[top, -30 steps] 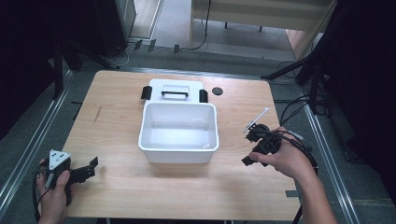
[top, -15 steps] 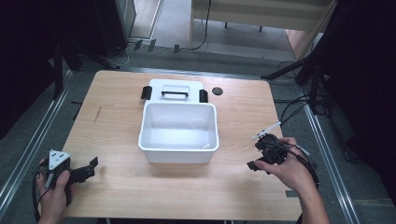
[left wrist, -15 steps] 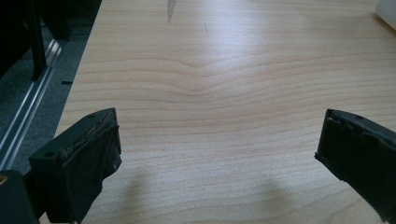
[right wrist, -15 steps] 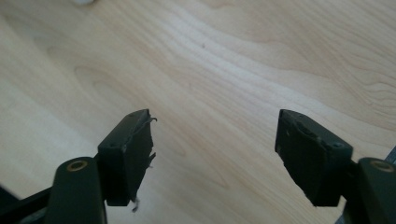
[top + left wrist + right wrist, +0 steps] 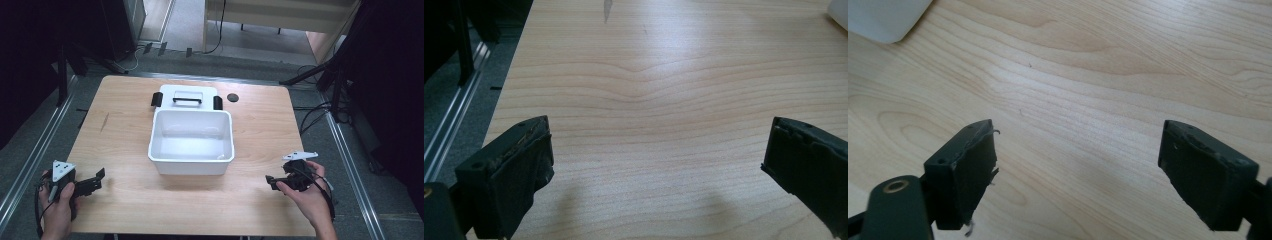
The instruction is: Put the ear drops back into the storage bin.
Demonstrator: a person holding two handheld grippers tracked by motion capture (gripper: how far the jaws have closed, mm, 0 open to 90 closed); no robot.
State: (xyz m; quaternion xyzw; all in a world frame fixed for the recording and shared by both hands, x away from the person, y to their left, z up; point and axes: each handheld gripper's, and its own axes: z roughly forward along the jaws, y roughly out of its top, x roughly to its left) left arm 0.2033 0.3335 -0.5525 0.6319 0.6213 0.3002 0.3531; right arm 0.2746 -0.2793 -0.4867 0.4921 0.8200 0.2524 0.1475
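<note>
High view: wooden tabletop (image 5: 130,115), bare across front. White tub (image 5: 191,141) at tabletop centre, open, nothing visible inside. White lid (image 5: 186,96) with black handle and black side clips lies flat just behind tub, touching its far rim. Small black disc (image 5: 232,97) on tabletop, right of lid. Left gripper (image 5: 95,180) low at front left corner, jaws wide apart, nothing between. Right gripper (image 5: 270,182) at front right, well apart from tub; jaws just been opening, now wide apart, nothing between, bare wood below.
</note>
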